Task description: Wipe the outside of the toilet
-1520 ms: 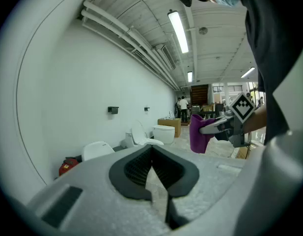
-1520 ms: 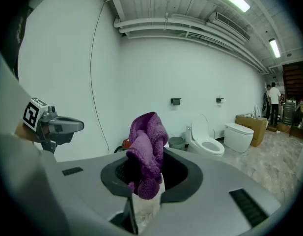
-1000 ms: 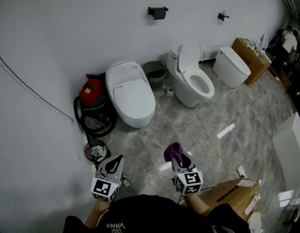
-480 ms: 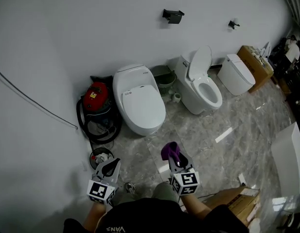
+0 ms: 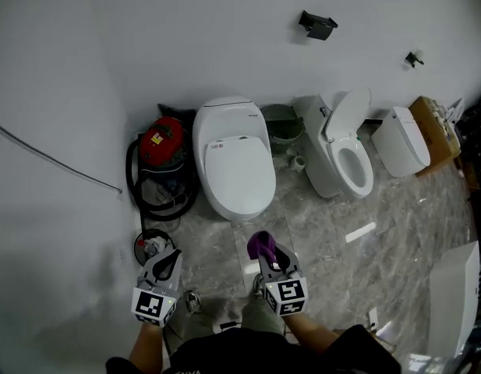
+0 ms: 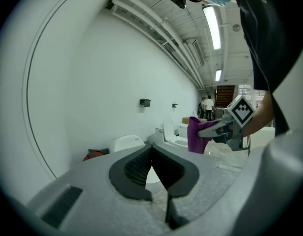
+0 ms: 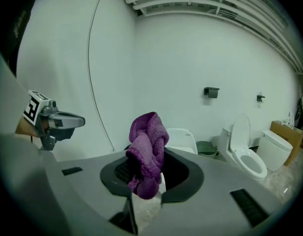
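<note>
Right tongs (image 5: pixel 264 253) gripping the purple cloth (image 5: pixel 261 243) and the empty, closed left tongs (image 5: pixel 169 258) had neared the toilet (image 5: pixel 234 162); wiping looked ready to begin.

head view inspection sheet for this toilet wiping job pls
Surface: grey marble floor, glossy, a white strip lying on it.
Job's things: closed white toilet against the wall; purple cloth in the right hand-held gripper.
Clutter: red vacuum left of the closed toilet; green bin between it and an open-lid toilet; cardboard box far right.
Grippers: left hand-held gripper shut, empty; right shut on the purple cloth; both short of the toilet.
Cables: black vacuum hose coiled on the floor; thin black cable along the wall.
Surroundings: white wall with a black holder; third toilet at right.
</note>
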Demonstrator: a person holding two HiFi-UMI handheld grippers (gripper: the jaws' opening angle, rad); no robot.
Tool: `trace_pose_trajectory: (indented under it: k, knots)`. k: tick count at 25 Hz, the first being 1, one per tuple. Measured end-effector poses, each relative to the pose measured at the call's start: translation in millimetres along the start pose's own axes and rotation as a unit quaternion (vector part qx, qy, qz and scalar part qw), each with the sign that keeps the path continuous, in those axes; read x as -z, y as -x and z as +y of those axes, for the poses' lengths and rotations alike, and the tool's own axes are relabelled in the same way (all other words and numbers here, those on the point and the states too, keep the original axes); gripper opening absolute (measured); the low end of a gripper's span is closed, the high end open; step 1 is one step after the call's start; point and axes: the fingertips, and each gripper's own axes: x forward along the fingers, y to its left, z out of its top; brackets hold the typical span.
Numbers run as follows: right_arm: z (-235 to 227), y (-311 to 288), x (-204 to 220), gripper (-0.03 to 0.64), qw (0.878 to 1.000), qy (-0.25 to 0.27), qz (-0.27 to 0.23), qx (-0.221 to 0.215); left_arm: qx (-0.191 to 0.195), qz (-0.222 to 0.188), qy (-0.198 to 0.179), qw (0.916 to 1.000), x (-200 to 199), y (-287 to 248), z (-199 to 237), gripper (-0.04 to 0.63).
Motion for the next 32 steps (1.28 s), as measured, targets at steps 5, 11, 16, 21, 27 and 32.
trace_pose_trajectory:
  k: [5, 11, 16, 21, 27, 32]
  knots:
    - [-18.1, -46.9, 30.4, 0.094, 0.998, 0.036, 0.018, -0.052, -0.04, 0.023, 0.026, 0.9986, 40.0, -46.5, 3.1, 0.009]
    - [-34.1, -115.9, 90.5, 0.094, 0.997, 0.035, 0.02, -0.063, -0.033, 0.04, 0.052, 0.9973, 108.3, -107.4, -1.8, 0.009]
    - [-37.6, -173.9, 156.0, 0.094, 0.998, 0.029, 0.029, -0.055, -0.027, 0.038, 0.06, 0.9971, 165.1, -151.6, 1.3, 0.009]
    - [-26.8, -233.1, 230.2, 0.094, 0.997, 0.037, 0.03, -0.068, -0.032, 0.037, 0.069, 0.9964, 233.7, -185.1, 13.1, 0.009]
    - [-27.1, -295.7, 300.9, 0.094, 0.997, 0.029, -0.007, -0.071, -0.026, 0.015, 0.037, 0.9989, 310.0, -219.6, 24.6, 0.009]
    - [-25.7, -342.4, 348.7, 0.094, 0.994, 0.054, -0.034, -0.093, -0.002, 0.012, 0.012, 0.9998, 380.8, -247.4, 35.1, 0.009]
